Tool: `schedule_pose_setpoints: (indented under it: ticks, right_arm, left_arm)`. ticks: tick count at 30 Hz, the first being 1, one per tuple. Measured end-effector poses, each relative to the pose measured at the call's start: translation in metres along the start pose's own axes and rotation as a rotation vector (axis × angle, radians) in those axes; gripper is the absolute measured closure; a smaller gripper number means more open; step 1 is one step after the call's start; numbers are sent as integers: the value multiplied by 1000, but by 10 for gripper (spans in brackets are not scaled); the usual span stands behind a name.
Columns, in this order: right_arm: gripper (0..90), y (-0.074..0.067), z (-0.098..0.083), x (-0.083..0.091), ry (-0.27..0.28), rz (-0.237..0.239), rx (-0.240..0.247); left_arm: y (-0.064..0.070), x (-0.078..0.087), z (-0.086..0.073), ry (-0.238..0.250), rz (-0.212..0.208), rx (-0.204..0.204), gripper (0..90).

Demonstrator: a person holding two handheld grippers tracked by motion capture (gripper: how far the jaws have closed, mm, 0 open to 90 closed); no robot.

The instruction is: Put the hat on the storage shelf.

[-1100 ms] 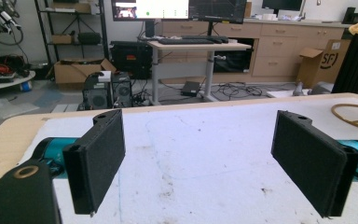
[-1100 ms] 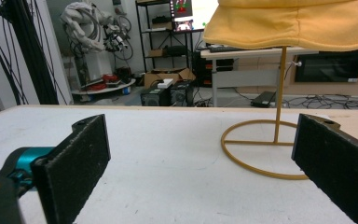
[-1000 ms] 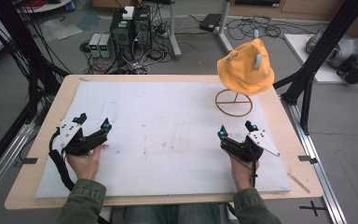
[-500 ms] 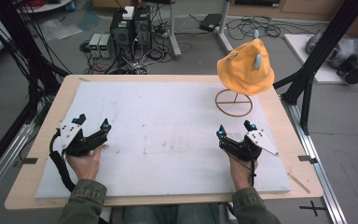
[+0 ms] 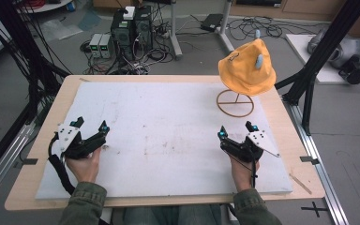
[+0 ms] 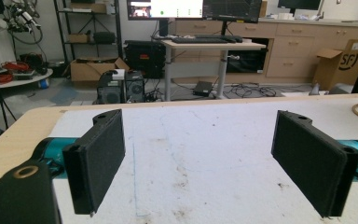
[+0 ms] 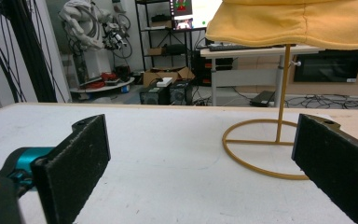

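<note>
A yellow bucket hat hangs on a thin gold wire stand at the far right of the white mat. In the right gripper view the hat spans the top and the stand's ring base lies just ahead on the mat. My right gripper rests open near the front right, a short way in front of the stand, nothing between its jaws. My left gripper rests open at the front left, jaws wide apart over bare mat.
The mat lies on a wooden table whose edge shows all round. Black frame posts stand at the right and left. Computer boxes and cables lie on the floor beyond the far edge.
</note>
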State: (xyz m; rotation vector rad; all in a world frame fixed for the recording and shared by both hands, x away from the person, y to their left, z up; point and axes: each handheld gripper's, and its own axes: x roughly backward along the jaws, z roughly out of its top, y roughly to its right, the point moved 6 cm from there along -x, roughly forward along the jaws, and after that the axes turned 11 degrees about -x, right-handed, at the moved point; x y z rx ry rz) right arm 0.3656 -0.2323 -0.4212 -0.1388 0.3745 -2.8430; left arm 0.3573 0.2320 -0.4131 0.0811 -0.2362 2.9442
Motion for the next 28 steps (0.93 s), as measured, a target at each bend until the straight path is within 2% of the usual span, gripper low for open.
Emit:
schedule_pose_setpoints:
  ticks: [28]
  right_arm:
    - [38, -1, 0, -1, 2, -3, -3]
  left_arm:
    - [-1, 1, 1, 1, 11, 3, 172]
